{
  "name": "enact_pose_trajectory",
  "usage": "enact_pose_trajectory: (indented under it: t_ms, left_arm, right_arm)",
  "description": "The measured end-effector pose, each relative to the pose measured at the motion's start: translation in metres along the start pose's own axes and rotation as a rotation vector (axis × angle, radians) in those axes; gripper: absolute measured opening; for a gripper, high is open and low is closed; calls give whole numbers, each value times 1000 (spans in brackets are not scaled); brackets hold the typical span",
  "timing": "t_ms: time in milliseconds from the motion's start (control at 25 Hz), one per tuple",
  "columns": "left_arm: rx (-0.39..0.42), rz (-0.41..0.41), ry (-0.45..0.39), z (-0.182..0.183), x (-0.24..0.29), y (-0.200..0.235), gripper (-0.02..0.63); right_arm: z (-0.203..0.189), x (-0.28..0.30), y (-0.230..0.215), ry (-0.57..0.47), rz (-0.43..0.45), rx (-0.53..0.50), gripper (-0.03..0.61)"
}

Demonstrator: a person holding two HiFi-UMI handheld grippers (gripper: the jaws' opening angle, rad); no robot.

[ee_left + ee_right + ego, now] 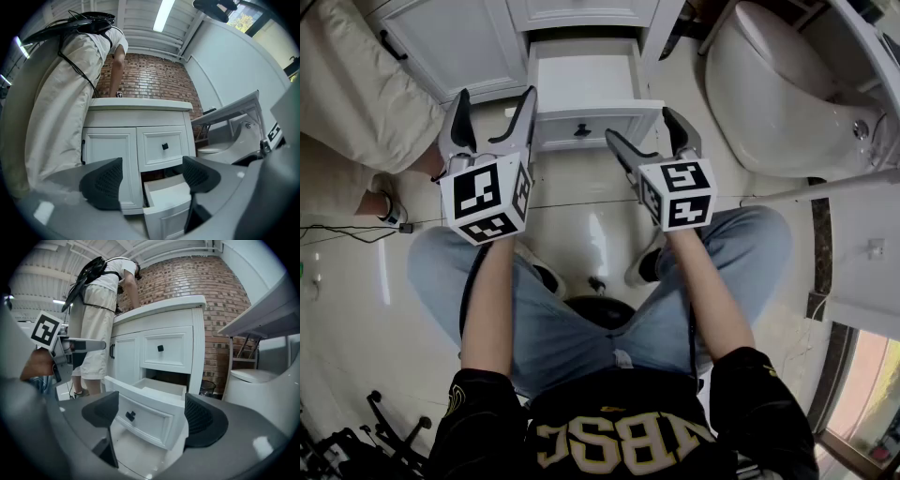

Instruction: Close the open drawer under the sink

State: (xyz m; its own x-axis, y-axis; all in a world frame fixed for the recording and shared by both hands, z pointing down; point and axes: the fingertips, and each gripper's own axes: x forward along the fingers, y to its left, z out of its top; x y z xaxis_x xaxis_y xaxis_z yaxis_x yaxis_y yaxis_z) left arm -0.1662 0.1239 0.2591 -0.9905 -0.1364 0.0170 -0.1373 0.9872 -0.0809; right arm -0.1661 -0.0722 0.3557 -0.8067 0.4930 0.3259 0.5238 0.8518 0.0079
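The white lower drawer [584,89] of the vanity under the sink stands pulled out, its front panel [581,127] with a small black knob [582,130] facing me. My left gripper [495,101] is open and empty, just left of the drawer front. My right gripper [639,127] is open and empty, level with the front's right corner. In the left gripper view the open drawer [168,201] shows low between the jaws [150,180]. In the right gripper view the drawer front [161,425] and knob [130,416] lie close ahead of the wide jaws [150,416], not touched.
A person in beige clothes [356,84] stands at the vanity's left, by the cabinet door [450,42]. A white toilet [787,103] is on the right. The shut upper drawer [164,146] sits above the open one. A dark bin [206,387] stands beside the vanity.
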Motion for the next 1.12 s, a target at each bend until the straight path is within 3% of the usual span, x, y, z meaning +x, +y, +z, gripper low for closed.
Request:
enact_pose_trajectory:
  t_ms: [120, 280, 520, 720, 880, 960, 1120]
  left_arm:
    - [-27, 1, 11, -5, 7, 3, 403]
    - [-9, -17, 29, -12, 16, -3, 403]
    - [-25, -39, 46, -20, 26, -5, 403]
    - [-44, -40, 55, -23, 33, 2, 403]
    - [-41, -53, 73, -34, 48, 8, 403]
    - [-61, -66, 87, -41, 54, 8, 403]
    - [-93, -111, 86, -40, 67, 2, 403]
  right_arm:
    - [-6, 9, 10, 27, 40, 1, 441]
    - [-20, 26, 30, 83, 77, -76, 436]
    - [-51, 53, 55, 176, 153, -75, 404]
    - [-63, 72, 71, 211, 226, -28, 306]
    - [-74, 95, 68, 254, 223, -23, 231]
    - [-80, 105, 65, 281, 205, -48, 114]
    - [-74, 123, 57, 288, 202, -57, 106]
